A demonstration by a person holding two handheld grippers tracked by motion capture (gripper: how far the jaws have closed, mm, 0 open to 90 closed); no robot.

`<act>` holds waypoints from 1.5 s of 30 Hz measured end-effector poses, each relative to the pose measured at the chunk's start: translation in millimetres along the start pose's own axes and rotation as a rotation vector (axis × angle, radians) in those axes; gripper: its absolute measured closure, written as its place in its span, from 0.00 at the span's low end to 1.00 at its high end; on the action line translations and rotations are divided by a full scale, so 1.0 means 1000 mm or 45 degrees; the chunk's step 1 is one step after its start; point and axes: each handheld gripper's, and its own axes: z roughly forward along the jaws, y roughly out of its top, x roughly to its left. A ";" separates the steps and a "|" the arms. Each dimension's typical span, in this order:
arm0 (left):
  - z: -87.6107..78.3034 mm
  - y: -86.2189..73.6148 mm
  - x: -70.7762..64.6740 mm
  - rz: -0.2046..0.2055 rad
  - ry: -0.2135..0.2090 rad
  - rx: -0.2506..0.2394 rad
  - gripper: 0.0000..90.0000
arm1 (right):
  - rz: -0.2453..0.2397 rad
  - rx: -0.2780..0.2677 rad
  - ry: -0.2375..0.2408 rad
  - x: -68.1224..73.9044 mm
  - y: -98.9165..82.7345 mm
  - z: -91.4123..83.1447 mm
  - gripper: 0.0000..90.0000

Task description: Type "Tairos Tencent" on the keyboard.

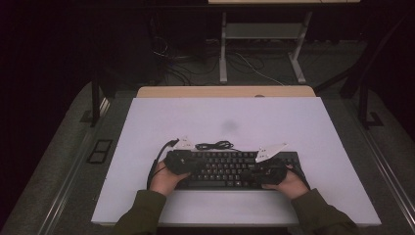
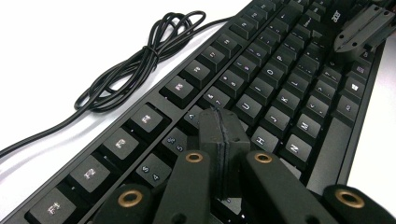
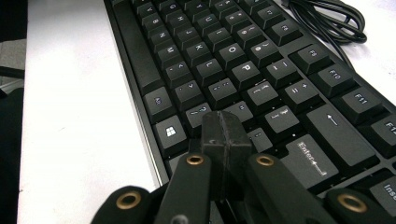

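Dim room, dark floor all around, and in front of me a white table (image 1: 235, 117) with a black keyboard (image 1: 230, 169) lying near my edge, its long side running across. The keyboard's cable (image 1: 214, 145) sits bundled in a loose coil on the white surface just behind the function row. My left gripper (image 2: 223, 122) is over the left part of the board, jaws pressed flat together with nothing between them, the tip down among the keys by the number row and the letters, near G and H. My right gripper (image 3: 225, 128) is over the right part, jaws likewise together and empty, the tip low between the Windows key and Enter. Whether either tip actually presses a key, I cannot tell. Both my hands rest at the keyboard's near edge.
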 end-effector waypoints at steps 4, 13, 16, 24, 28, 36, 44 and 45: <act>0.001 0.000 -0.001 -0.002 -0.004 -0.002 0.99 | 0.001 0.000 0.000 0.000 0.000 0.000 0.99; 0.003 0.000 -0.003 0.016 -0.006 0.015 0.99 | 0.002 -0.001 -0.001 0.000 0.000 0.000 0.99; 0.002 0.000 -0.003 0.013 -0.004 0.009 0.99 | 0.003 -0.001 -0.002 0.000 0.000 0.000 0.99; -0.003 0.003 -0.005 0.002 -0.024 -0.039 0.96 | 0.006 -0.003 0.000 0.000 0.000 0.000 0.99; -0.006 0.003 -0.005 -0.006 -0.029 -0.066 0.87 | 0.007 -0.005 0.001 0.000 0.000 0.000 0.99; -0.014 -0.001 -0.004 -0.013 -0.043 -0.103 0.63 | 0.008 -0.004 -0.001 0.000 0.000 0.000 0.99; -0.022 -0.006 -0.003 0.012 -0.043 -0.143 0.39 | 0.007 -0.004 0.000 0.000 0.000 0.000 0.99; -0.023 -0.007 -0.003 0.010 -0.040 -0.144 0.35 | 0.007 -0.004 0.000 0.000 0.000 0.000 0.99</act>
